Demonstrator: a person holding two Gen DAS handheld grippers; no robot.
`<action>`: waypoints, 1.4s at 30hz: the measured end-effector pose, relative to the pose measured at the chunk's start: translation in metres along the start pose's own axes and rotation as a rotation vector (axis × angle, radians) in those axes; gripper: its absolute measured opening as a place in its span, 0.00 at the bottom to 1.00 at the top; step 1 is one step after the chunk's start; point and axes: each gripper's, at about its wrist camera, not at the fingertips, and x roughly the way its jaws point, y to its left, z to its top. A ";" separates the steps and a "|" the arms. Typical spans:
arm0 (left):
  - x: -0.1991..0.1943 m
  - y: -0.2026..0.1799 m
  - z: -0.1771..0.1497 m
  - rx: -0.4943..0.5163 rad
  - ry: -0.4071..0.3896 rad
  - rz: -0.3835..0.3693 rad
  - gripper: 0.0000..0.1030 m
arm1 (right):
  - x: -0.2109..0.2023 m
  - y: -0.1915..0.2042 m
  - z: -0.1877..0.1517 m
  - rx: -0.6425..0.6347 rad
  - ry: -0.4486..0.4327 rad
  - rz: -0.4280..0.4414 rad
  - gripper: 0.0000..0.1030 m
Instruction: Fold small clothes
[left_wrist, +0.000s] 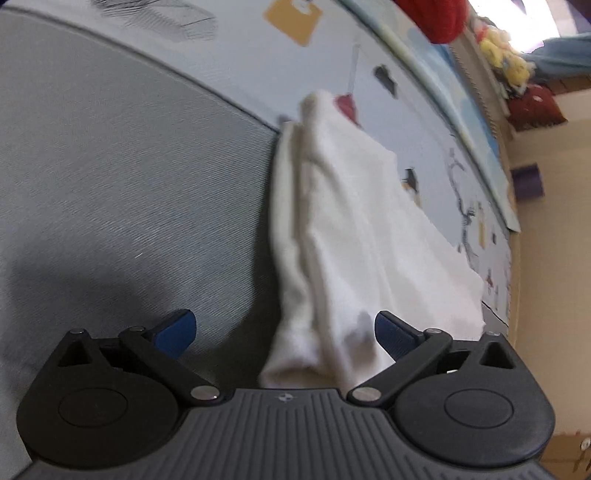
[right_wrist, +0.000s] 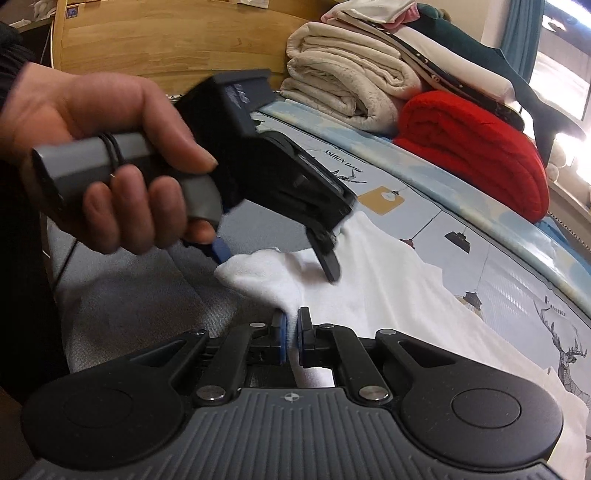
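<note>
Right hand-held gripper (right_wrist: 291, 334) clamped on a bunched edge of the white garment (right_wrist: 388, 295) lying on the bed (right_wrist: 517, 266), left hand-held gripper (left_wrist: 284, 328) spread wide over its near end; mid-fold, probably needing the left to pinch next.

red blanket (right_wrist: 476, 155) beside folded cream blankets (right_wrist: 347, 88); wooden headboard (right_wrist: 166, 40) behind; patterned sheet (right_wrist: 517, 273)
</note>
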 end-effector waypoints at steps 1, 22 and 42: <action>0.002 -0.001 0.002 0.000 0.001 -0.015 0.99 | 0.000 0.000 0.000 0.000 0.001 0.002 0.05; -0.007 -0.027 -0.001 0.157 -0.079 -0.046 0.17 | 0.005 -0.003 0.004 0.052 0.030 0.055 0.05; -0.099 -0.044 -0.031 0.182 -0.210 0.162 0.17 | -0.027 0.006 0.030 0.220 -0.072 0.205 0.05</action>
